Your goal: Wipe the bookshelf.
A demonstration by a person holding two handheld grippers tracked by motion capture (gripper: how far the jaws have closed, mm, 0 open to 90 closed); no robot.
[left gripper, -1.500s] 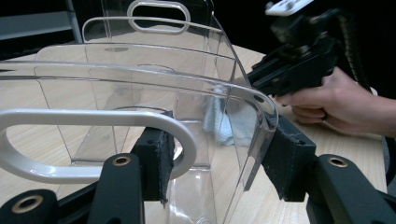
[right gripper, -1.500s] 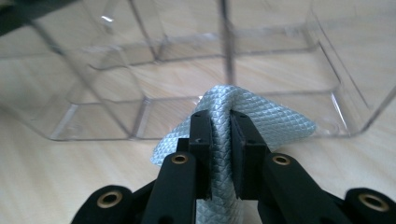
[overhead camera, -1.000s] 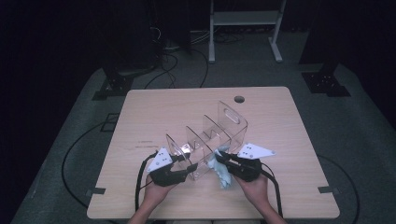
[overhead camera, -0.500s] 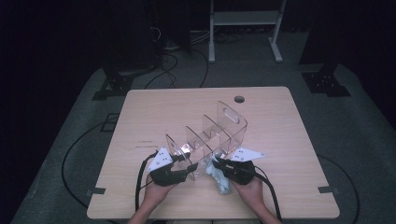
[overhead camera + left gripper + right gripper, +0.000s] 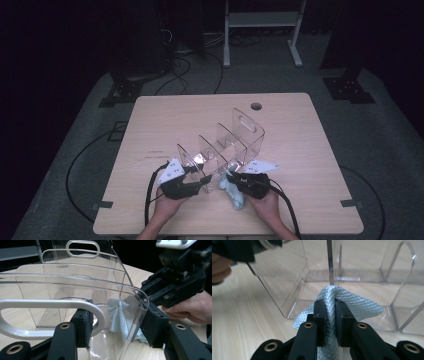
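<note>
step: we wipe the clear acrylic file organizer (image 5: 227,150) | left gripper (image 5: 117,327) clamps its front wall | right gripper (image 5: 329,312) pinches a pale blue cloth (image 5: 347,305) at the near end's side (probably touching a divider edge) | organizer's long axis runs away toward the far right of the table (image 5: 165,120) | next: rub along panel

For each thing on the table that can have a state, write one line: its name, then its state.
Clear acrylic organiser: upright on the table, compartments empty, its front panel clamped.
Light blue cloth: bunched, pinched, pressed against the organiser's side.
Left gripper: shut on the front panel.
Right gripper: shut on the cloth.
</note>
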